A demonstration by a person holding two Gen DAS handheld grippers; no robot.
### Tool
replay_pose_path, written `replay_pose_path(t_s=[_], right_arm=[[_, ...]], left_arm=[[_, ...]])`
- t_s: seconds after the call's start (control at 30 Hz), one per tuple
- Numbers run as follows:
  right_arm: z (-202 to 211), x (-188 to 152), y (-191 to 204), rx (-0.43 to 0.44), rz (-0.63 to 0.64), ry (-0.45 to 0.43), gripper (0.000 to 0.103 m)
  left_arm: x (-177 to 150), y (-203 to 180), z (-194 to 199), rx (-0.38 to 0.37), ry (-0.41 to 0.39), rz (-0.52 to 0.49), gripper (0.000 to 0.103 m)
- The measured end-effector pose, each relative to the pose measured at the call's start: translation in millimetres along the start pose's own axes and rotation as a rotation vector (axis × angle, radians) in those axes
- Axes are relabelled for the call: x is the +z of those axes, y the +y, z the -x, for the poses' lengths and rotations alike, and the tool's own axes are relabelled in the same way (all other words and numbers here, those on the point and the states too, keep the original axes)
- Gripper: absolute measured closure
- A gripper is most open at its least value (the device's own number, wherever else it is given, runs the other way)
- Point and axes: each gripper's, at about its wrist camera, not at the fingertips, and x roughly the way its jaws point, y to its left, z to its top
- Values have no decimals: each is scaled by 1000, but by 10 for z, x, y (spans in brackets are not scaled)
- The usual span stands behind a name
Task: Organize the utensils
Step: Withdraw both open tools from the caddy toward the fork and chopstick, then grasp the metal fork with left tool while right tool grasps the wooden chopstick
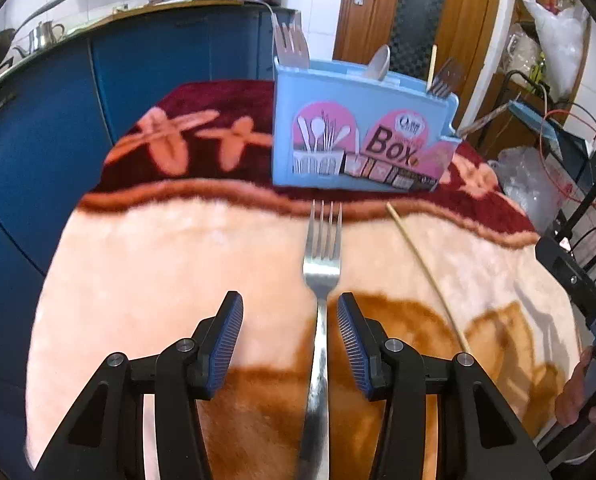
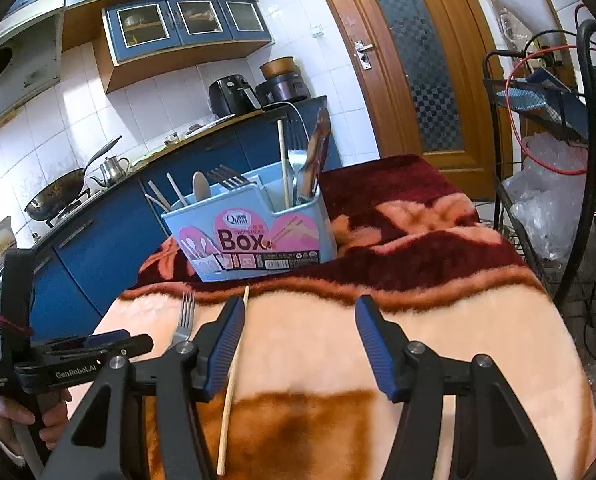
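Observation:
A steel fork lies on the plush blanket, tines toward the blue utensil box. My left gripper hangs open over its handle, which runs between the fingers close to the right pad without being pressed. A wooden chopstick lies to the fork's right. In the right wrist view my right gripper is open with nothing between its fingers; the chopstick lies just outside its left finger. The fork, left gripper and box also show there.
The box holds forks, spoons and chopsticks in its compartments. Blue kitchen cabinets stand to the left with a wok and kettle on the counter. A black wire rack with bags and cables stands right. A hand grips the left tool.

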Motion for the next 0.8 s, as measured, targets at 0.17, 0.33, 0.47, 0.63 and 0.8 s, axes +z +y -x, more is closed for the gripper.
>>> replay_pose_path(t_s=[0.17,0.33,0.47,0.63,0.8], right_arm=[[-21,-55,-1,1,-3,21,42],[-30,-90,-3,5,-4,33,42],[-45,-105,0,7,-4,41,42],[-73,-123,-9,10,-7,51,42],[-96,-134,-5,12,-9,61,42]], left_arm=[[-66,-39,-55,-1,32,-11,53],[-101,-75,-109,2,56,-21,53],[-113,-103,-138,6,65,-32,53],[-113,-123,-154,11,65,-39,52],[-121,-148,-170,20,59,-54,52]])
